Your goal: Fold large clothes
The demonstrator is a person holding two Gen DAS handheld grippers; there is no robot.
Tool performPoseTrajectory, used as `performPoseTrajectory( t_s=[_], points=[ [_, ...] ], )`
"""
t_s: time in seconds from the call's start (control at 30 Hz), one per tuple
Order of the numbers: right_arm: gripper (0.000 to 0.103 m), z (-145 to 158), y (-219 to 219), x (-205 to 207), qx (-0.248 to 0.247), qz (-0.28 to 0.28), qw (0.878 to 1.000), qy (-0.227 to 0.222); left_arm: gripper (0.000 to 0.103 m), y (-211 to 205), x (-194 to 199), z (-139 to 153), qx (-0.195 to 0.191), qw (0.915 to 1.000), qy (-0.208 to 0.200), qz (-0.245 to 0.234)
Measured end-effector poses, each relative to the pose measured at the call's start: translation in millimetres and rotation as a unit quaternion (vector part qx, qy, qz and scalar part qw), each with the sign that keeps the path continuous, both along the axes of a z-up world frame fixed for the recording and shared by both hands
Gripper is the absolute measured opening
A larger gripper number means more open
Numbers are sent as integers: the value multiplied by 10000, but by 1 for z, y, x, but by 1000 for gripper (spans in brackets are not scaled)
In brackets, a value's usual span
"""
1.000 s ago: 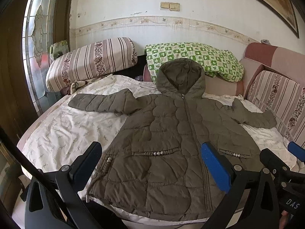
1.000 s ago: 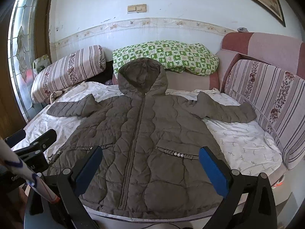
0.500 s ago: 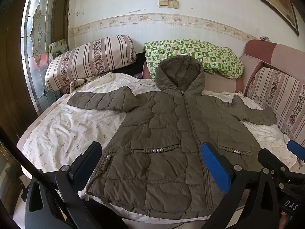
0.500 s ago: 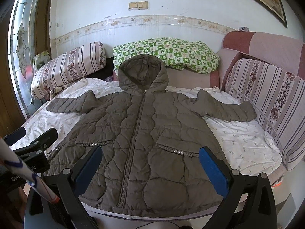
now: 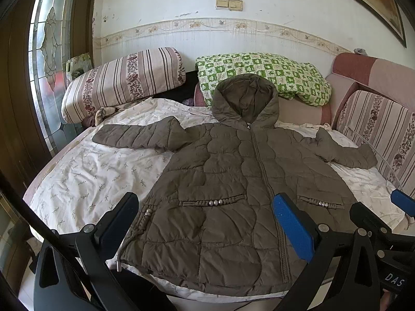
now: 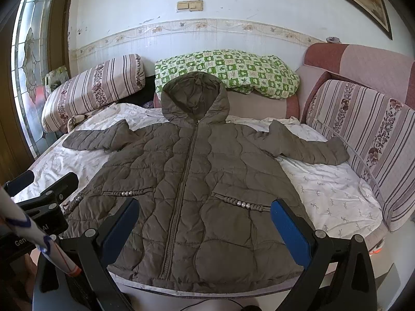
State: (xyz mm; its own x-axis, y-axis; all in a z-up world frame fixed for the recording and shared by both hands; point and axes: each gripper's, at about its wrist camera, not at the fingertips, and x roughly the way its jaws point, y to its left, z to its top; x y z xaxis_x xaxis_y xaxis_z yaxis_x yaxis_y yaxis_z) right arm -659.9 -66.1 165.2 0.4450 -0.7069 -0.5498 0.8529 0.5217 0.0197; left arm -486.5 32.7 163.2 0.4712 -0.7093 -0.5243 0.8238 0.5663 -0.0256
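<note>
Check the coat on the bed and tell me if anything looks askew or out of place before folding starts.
Nothing much stands out. The coat lies flat on the bed sheet, zipped, sleeves spread, hood toward the green pillow. Its hem reaches the near edge of the bed. Both the left claw and right claw are open, holding nothing.

Bed sheet: white, small leaf print, creased. Striped bolster at the head of the bed, left side, beside a leaded glass window. Green checked pillow lies against the wall, centre. Striped cushion stands along the right edge. Double light switch on the wall above a floral border strip.
</note>
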Motion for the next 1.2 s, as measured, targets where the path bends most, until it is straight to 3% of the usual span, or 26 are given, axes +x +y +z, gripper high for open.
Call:
performPoseTrajectory(
  t_s=[0.67,0.77,1.0,1.2],
  points=[
    [103,4,4,-4,-44,33,10000,-27,103,9,-2,2,-28,9999,-127,17],
    [103,11,-7,-16,119,76,9995,-275,103,9,-3,14,-48,9996,-280,5],
    [103,34,-65,-72,158,-816,9942,-689,103,-4,20,47,-272,9986,-344,285],
    [103,54,-103,-94,92,-1121,9898,-874,103,-41,34,67,-524,9978,-361,200]
  ],
)
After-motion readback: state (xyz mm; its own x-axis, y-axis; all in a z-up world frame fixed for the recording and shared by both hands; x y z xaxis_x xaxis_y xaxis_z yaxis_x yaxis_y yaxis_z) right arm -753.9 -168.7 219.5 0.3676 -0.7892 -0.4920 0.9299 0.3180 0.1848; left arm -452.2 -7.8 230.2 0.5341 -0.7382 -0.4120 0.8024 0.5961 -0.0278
